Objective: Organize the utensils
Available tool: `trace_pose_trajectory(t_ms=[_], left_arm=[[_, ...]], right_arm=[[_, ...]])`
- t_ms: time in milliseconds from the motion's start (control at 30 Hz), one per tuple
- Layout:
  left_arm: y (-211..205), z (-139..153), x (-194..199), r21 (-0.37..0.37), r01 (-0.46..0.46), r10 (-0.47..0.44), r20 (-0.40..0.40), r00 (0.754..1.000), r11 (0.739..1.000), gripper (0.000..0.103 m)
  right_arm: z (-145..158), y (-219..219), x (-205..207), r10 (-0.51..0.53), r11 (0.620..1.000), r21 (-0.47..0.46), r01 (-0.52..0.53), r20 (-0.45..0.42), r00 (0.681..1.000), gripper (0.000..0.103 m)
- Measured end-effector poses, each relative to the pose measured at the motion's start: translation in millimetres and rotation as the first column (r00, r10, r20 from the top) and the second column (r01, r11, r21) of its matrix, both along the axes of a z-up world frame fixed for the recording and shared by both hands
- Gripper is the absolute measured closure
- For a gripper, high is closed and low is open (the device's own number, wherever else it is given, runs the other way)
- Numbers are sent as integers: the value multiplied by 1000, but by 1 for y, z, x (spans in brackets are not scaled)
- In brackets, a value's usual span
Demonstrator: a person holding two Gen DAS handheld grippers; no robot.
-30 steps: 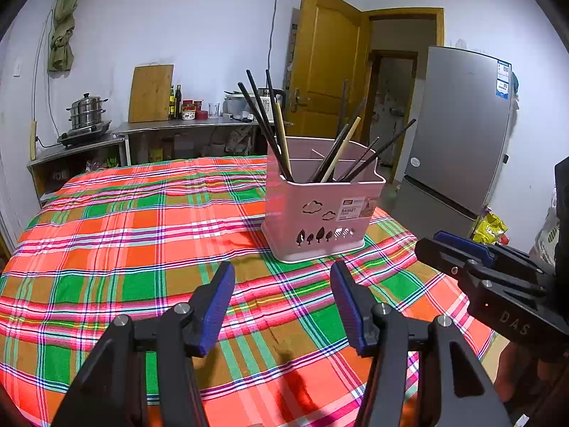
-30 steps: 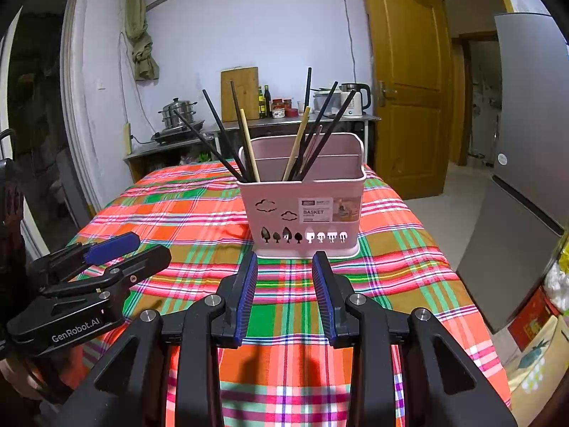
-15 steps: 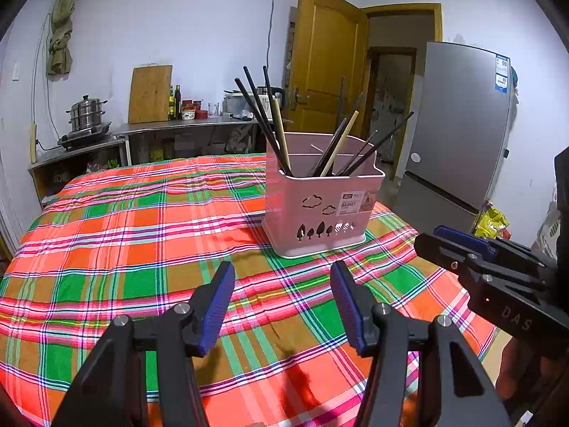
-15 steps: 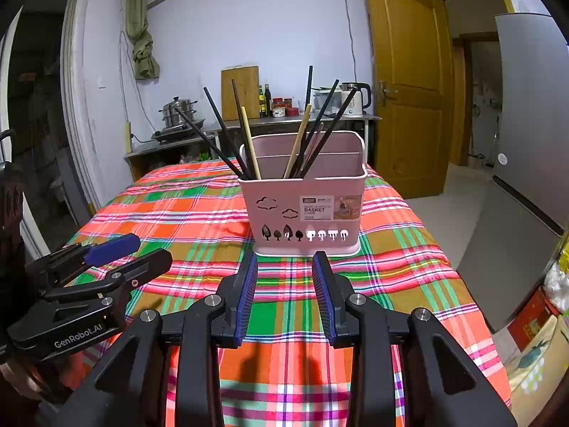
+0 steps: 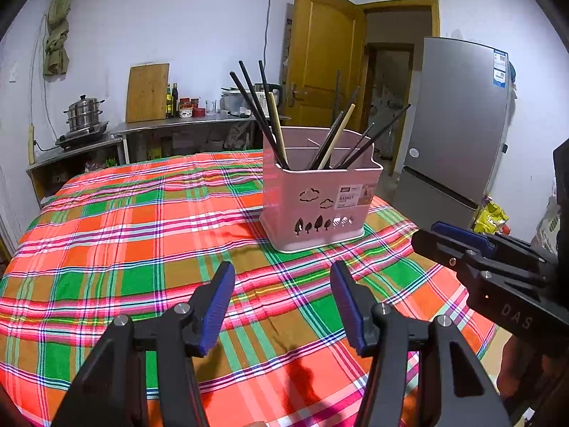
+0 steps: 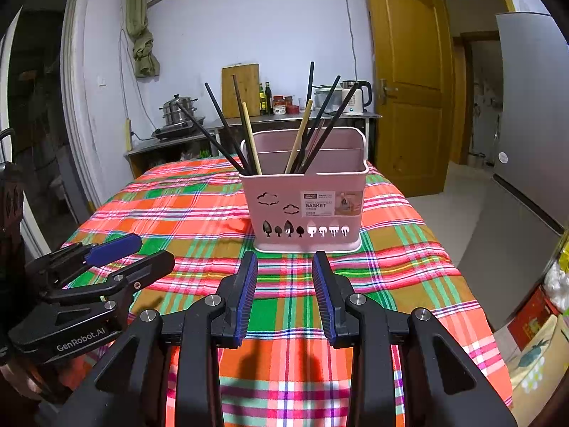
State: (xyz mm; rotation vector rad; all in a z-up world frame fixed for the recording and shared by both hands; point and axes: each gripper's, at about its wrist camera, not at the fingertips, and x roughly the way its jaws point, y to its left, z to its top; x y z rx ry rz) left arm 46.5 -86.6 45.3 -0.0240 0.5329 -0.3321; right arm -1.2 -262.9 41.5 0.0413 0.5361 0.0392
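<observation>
A pink utensil basket (image 5: 320,199) (image 6: 306,206) stands upright on the plaid tablecloth (image 5: 124,242) (image 6: 177,210). Several black and wooden chopsticks (image 5: 265,114) (image 6: 245,131) lean in its compartments. My left gripper (image 5: 281,277) is open and empty, held above the cloth short of the basket; it also shows at the left of the right wrist view (image 6: 131,249). My right gripper (image 6: 284,270) is open and empty, just in front of the basket; it also shows at the right of the left wrist view (image 5: 444,238).
The table's right edge drops off toward a grey fridge (image 5: 458,128) (image 6: 533,114) and an open yellow door (image 5: 320,57) (image 6: 405,82). A steel counter (image 5: 177,124) with a pot (image 5: 83,112), cutting board and bottles runs along the back wall.
Both grippers have drawn back slightly from the basket, which looks a little farther and lower in view. Both stay open and empty.
</observation>
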Motion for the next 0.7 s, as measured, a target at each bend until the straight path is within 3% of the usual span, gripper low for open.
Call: trace_pose_trajectory(t_ms=[700], left_arm=[[-1,-4,1,7,-4,4,-14,1000,1000,45]], right_arm=[[-1,-2,-1,1,1000,-2,-1,-3,1000,70]])
